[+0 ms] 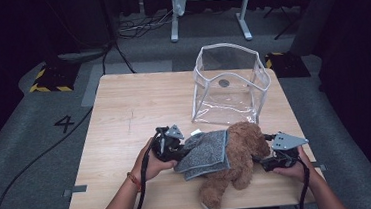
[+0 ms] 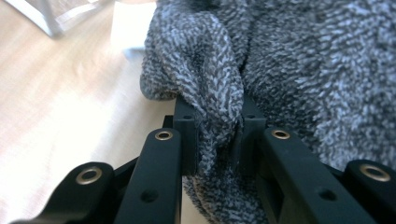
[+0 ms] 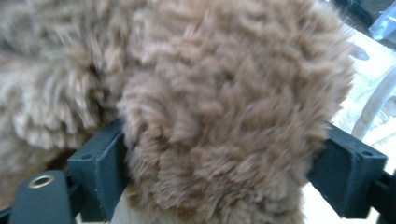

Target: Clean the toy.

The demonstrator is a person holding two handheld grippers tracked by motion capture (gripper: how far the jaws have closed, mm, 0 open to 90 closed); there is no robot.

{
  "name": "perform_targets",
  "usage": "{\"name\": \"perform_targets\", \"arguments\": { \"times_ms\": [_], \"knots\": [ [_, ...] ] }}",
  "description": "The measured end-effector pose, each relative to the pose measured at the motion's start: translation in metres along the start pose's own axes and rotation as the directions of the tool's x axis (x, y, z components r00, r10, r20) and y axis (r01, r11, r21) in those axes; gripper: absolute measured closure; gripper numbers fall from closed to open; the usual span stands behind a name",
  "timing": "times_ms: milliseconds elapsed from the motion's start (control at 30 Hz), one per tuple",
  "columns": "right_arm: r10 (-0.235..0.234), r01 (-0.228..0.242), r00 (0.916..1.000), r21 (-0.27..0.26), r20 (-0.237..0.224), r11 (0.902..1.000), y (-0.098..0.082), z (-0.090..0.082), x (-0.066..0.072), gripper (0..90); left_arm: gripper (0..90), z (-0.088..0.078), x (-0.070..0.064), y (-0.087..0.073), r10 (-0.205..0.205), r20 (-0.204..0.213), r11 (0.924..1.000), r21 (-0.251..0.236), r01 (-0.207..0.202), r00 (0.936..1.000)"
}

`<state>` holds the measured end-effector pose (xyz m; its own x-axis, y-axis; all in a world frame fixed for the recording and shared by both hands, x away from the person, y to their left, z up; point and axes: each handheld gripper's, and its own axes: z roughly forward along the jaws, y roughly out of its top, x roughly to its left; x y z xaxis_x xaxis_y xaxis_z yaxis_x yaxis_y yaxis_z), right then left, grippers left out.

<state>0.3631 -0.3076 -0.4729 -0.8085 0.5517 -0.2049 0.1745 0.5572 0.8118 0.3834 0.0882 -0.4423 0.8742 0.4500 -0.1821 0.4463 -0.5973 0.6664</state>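
Observation:
A brown plush teddy bear (image 1: pixel 242 145) lies near the front edge of the wooden table (image 1: pixel 133 103), with a grey terry towel (image 1: pixel 205 153) draped over its left side. My left gripper (image 1: pixel 178 152) is at the towel's left edge. In the left gripper view, my left gripper (image 2: pixel 218 126) is shut on a pinched fold of the towel (image 2: pixel 303 70). My right gripper (image 1: pixel 264 164) is at the bear's right side. In the right gripper view, its jaws (image 3: pixel 224 158) stand wide and press on a rounded furry part of the bear (image 3: pixel 224 93).
A clear plastic bag with white trim (image 1: pixel 229 83) stands open-topped just behind the bear, at the table's back right. Bare tabletop lies to the left. Cables and a white stand's feet are on the floor beyond the table.

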Motion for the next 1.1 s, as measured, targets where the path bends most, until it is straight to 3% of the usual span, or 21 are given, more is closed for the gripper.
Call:
{"name": "perform_targets", "arguments": {
  "times_ms": [67, 133, 167, 267, 333, 400, 467, 500, 533, 567, 600, 633, 667, 700, 733, 767, 800, 967, 1000, 1100],
  "knots": [
    [0.000, 0.000, 1.0000, 0.012, 0.009, 0.9999, -0.001, 0.003, 0.002, 14.4, 75.8, 0.000, -0.001, -0.003, -0.003, 0.007, 1.0000, -0.001, 0.003, 1.0000],
    [-0.002, 0.001, 0.9999, 0.017, 0.013, 0.9999, -0.001, 0.005, 0.003, 13.7, 76.0, 0.001, -0.005, -0.006, 0.006, 0.018, 0.9994, 0.033, -0.006, 0.9998],
    [-0.010, 0.009, 0.9997, 0.033, 0.022, 0.9994, -0.001, 0.008, 0.005, 12.5, 76.2, 0.004, -0.011, -0.009, 0.037, -0.033, 0.9955, 0.089, -0.034, 0.9988],
    [-0.008, 0.006, 0.9995, 0.047, 0.029, 0.9989, 0.000, 0.012, 0.006, 11.5, 76.5, 0.002, -0.009, -0.013, 0.022, -0.049, 0.9945, 0.103, -0.017, 0.9986],
    [-0.009, 0.008, 0.9993, 0.043, 0.036, 0.9990, -0.001, 0.014, 0.006, 11.5, 76.5, -0.005, -0.002, -0.015, -0.011, -0.065, 0.9987, 0.049, 0.015, 0.9978],
    [0.016, -0.017, 0.9995, 0.028, 0.028, 0.9995, -0.001, 0.015, 0.004, 11.4, 76.6, -0.016, 0.004, -0.011, -0.043, -0.063, 0.9973, -0.062, 0.039, 0.9971],
    [0.018, -0.019, 0.9995, 0.029, 0.025, 0.9994, -0.001, 0.016, 0.004, 11.4, 76.6, -0.028, 0.005, 0.002, -0.047, -0.058, 0.9852, -0.168, 0.037, 0.9972],
    [0.015, -0.016, 0.9995, 0.028, 0.029, 0.9995, 0.000, 0.016, 0.004, 11.4, 76.6, -0.036, 0.002, 0.023, -0.014, -0.059, 0.9723, -0.234, 0.000, 0.9982],
    [0.015, -0.016, 0.9994, 0.029, 0.031, 0.9995, 0.000, 0.017, 0.005, 11.3, 76.6, -0.036, 0.002, 0.023, -0.014, -0.059, 0.9723, -0.234, 0.000, 0.9982],
    [0.015, -0.016, 0.9994, 0.029, 0.031, 0.9995, 0.000, 0.017, 0.005, 11.3, 76.6, -0.038, 0.000, 0.036, 0.005, -0.076, 0.9689, -0.246, -0.024, 0.9971],
    [0.015, -0.016, 0.9993, 0.028, 0.034, 0.9995, 0.001, 0.017, 0.005, 11.4, 76.7, -0.037, -0.005, 0.063, 0.055, -0.086, 0.9656, -0.249, -0.075, 0.9948],
    [0.014, -0.015, 0.9993, 0.028, 0.034, 0.9995, 0.001, 0.018, 0.005, 11.4, 76.7, -0.037, -0.005, 0.063, 0.055, -0.086, 0.9656, -0.249, -0.075, 0.9948],
    [0.013, -0.014, 0.9993, 0.028, 0.034, 0.9995, 0.001, 0.018, 0.005, 11.5, 76.7, -0.033, -0.006, 0.076, 0.063, -0.066, 0.9651, -0.250, -0.078, 0.9959],
    [0.012, -0.013, 0.9993, 0.027, 0.035, 0.9996, 0.002, 0.018, 0.006, 11.4, 76.7, -0.028, -0.008, 0.089, 0.081, -0.045, 0.9653, -0.246, -0.089, 0.9957],
    [0.012, -0.013, 0.9993, 0.025, 0.036, 0.9996, 0.002, 0.018, 0.006, 11.4, 76.6, -0.014, -0.014, 0.112, 0.139, -0.040, 0.9669, -0.211, -0.144, 0.9895],
    [0.012, -0.013, 0.9993, 0.025, 0.036, 0.9996, 0.002, 0.018, 0.006, 11.4, 76.6, -0.014, -0.014, 0.112, 0.139, -0.040, 0.9669, -0.211, -0.144, 0.9895],
    [0.018, -0.019, 0.9993, 0.024, 0.034, 0.9995, 0.002, 0.017, 0.006, 11.4, 76.6, 0.004, -0.020, 0.131, 0.181, -0.016, 0.9685, -0.171, -0.181, 0.9834],
    [0.014, -0.014, 0.9993, 0.021, 0.036, 0.9997, 0.001, 0.017, 0.005, 11.5, 75.0, 0.035, -0.026, 0.155, 0.211, 0.004, 0.9698, -0.125, -0.209, 0.9774],
    [0.013, -0.014, 0.9993, 0.021, 0.036, 0.9997, 0.001, 0.017, 0.006, 11.5, 74.1, 0.048, -0.024, 0.163, 0.207, 0.014, 0.9727, -0.110, -0.205, 0.9782],
    [0.011, -0.012, 0.9994, 0.020, 0.034, 0.9997, 0.001, 0.017, 0.005, 11.5, 73.8, 0.062, -0.021, 0.169, 0.204, 0.013, 0.9766, -0.071, -0.203, 0.9788]
  ]
}}
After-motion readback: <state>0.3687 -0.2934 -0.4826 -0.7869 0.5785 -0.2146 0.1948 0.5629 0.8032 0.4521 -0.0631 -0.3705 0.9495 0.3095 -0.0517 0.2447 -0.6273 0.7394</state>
